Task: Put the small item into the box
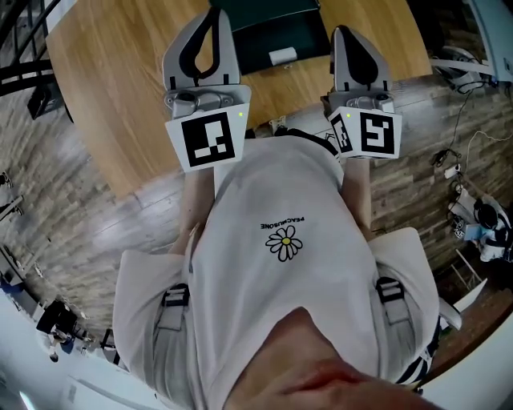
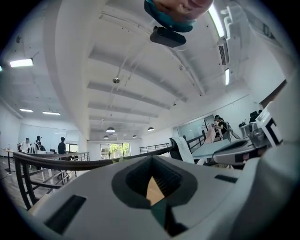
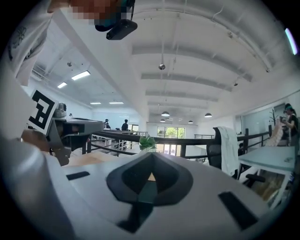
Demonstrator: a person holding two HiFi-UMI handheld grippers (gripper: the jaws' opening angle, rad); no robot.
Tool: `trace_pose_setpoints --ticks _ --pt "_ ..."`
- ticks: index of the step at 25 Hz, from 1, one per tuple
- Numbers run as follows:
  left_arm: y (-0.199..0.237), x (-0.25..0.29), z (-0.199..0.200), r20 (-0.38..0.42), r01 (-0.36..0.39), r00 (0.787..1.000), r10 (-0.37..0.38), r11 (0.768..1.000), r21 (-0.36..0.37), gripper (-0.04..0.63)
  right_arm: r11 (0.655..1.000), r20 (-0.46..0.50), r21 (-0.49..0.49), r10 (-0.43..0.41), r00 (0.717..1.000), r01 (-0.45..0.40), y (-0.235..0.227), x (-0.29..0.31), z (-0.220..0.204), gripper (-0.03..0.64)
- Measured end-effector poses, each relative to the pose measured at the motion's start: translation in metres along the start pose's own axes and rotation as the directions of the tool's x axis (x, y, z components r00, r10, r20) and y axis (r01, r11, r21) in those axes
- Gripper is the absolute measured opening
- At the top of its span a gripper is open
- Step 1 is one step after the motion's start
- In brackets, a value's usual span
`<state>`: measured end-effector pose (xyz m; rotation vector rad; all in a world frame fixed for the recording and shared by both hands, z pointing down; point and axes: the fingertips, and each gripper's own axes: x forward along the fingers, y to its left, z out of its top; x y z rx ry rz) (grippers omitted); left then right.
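A dark green box (image 1: 264,32) stands on the round wooden table (image 1: 120,88) straight ahead. A small white item (image 1: 282,56) lies in the box's near part. Both grippers are held up level in front of the person's chest, short of the box. My left gripper (image 1: 213,11) has its jaws together with nothing between them, and its tip reaches the box's left edge in the head view. My right gripper (image 1: 340,30) is also shut and empty, just right of the box. Both gripper views look out at the room over shut jaws, the left gripper (image 2: 151,157) and the right gripper (image 3: 151,153).
Wood plank floor surrounds the table. Cables and small devices (image 1: 473,216) lie on the floor at right, and more equipment (image 1: 56,320) at lower left. A railing (image 3: 187,138), a chair with a white cloth (image 3: 227,145) and distant people show in the gripper views.
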<state>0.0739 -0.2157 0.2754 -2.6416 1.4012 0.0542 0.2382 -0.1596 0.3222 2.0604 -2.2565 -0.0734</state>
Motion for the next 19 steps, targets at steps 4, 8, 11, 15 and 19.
trace_pose_setpoints --ticks 4,8,11,15,19 --pt "-0.005 0.002 -0.001 0.002 0.015 1.000 -0.015 1.000 -0.006 0.015 1.000 0.015 0.000 -0.019 1.000 0.019 -0.003 -0.003 0.005 0.006" --pt "-0.011 0.002 0.000 0.002 0.026 1.000 -0.026 1.000 -0.008 0.015 1.000 0.019 -0.008 -0.025 1.000 0.025 -0.005 -0.007 0.008 0.005" --pt "-0.013 0.002 0.000 0.002 0.031 1.000 -0.031 0.999 -0.012 0.015 1.000 0.020 -0.013 -0.023 1.000 0.023 -0.004 -0.009 0.009 0.006" --pt "-0.014 0.005 0.001 0.006 0.035 0.999 -0.035 0.999 -0.012 0.015 0.999 0.013 -0.036 -0.021 1.000 0.021 -0.003 -0.008 0.008 0.006" --pt "-0.018 0.006 0.002 0.008 0.034 0.999 -0.034 0.999 0.002 0.015 0.997 0.002 -0.082 -0.016 1.000 0.016 -0.003 -0.007 0.006 0.005"
